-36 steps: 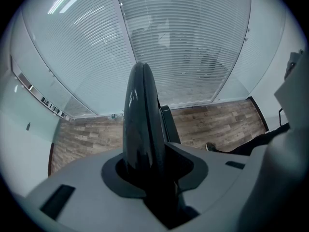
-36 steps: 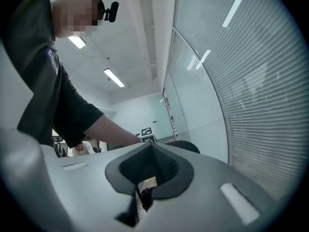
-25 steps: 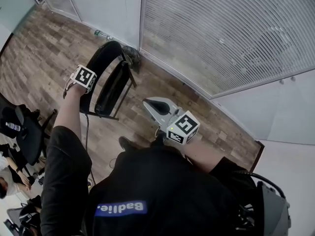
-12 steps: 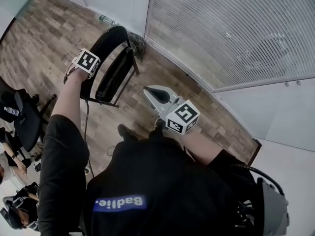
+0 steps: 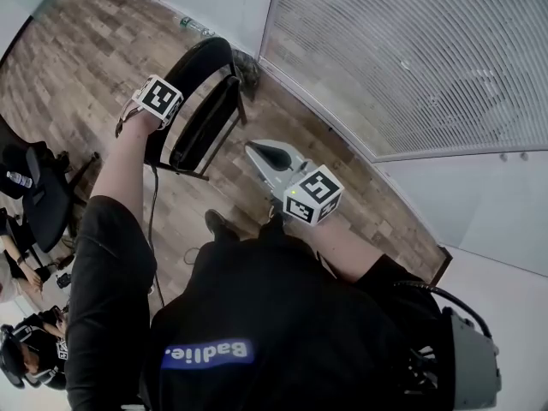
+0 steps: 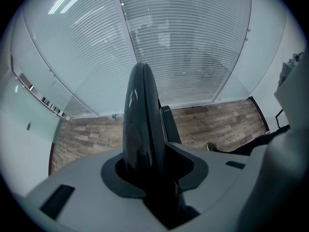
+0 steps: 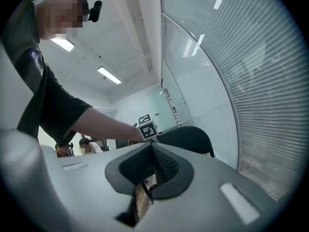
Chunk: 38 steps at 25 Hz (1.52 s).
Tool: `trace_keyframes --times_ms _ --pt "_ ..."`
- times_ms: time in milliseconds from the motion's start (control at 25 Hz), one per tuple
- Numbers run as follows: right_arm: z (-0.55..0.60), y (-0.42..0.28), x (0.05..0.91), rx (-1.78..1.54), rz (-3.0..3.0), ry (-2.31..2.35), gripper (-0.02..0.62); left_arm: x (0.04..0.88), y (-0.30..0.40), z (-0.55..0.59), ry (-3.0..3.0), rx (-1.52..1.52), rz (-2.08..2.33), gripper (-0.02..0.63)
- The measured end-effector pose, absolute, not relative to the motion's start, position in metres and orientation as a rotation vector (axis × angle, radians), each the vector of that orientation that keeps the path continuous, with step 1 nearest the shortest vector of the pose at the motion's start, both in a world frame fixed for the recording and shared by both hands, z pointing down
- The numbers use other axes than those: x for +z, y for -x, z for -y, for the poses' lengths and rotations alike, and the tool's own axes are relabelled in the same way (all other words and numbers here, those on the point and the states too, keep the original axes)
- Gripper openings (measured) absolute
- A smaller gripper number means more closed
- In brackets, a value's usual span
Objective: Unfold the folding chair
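The black folding chair (image 5: 204,114) stands folded on the wood floor, close to the blind-covered glass wall. My left gripper (image 5: 159,110) points steeply down onto the top of its curved backrest (image 6: 140,105). The jaws are shut on that rim, which runs straight up between them in the left gripper view. My right gripper (image 5: 259,151) hangs roughly level to the right of the chair, apart from it. Its jaws (image 7: 153,148) are shut with nothing between them. The right gripper view shows the backrest (image 7: 188,137) ahead and the left gripper's marker cube (image 7: 147,126).
A glass wall with blinds (image 5: 411,58) runs behind the chair. A bottle (image 5: 195,26) lies at the foot of the wall. A black office chair (image 5: 38,199) and seated people are at the left edge. A cable (image 5: 152,229) trails on the floor near my shoe (image 5: 218,226).
My right gripper has moved a little lower and closer to the chair, still shut. The left gripper keeps its hold on the backrest rim without moving.
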State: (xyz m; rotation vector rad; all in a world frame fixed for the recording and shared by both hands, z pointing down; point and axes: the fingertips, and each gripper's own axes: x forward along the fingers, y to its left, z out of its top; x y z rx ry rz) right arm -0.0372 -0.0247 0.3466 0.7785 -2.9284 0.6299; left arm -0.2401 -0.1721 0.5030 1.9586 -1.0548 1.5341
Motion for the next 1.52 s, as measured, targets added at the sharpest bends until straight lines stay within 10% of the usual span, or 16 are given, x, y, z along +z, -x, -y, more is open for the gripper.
trace_keyframes --times_ms 1520 --pt "0.079 0.069 0.455 0.830 2.780 -0.849 0.003 0.499 0.242 0.186 -2.033 1.546 1.118 0.112"
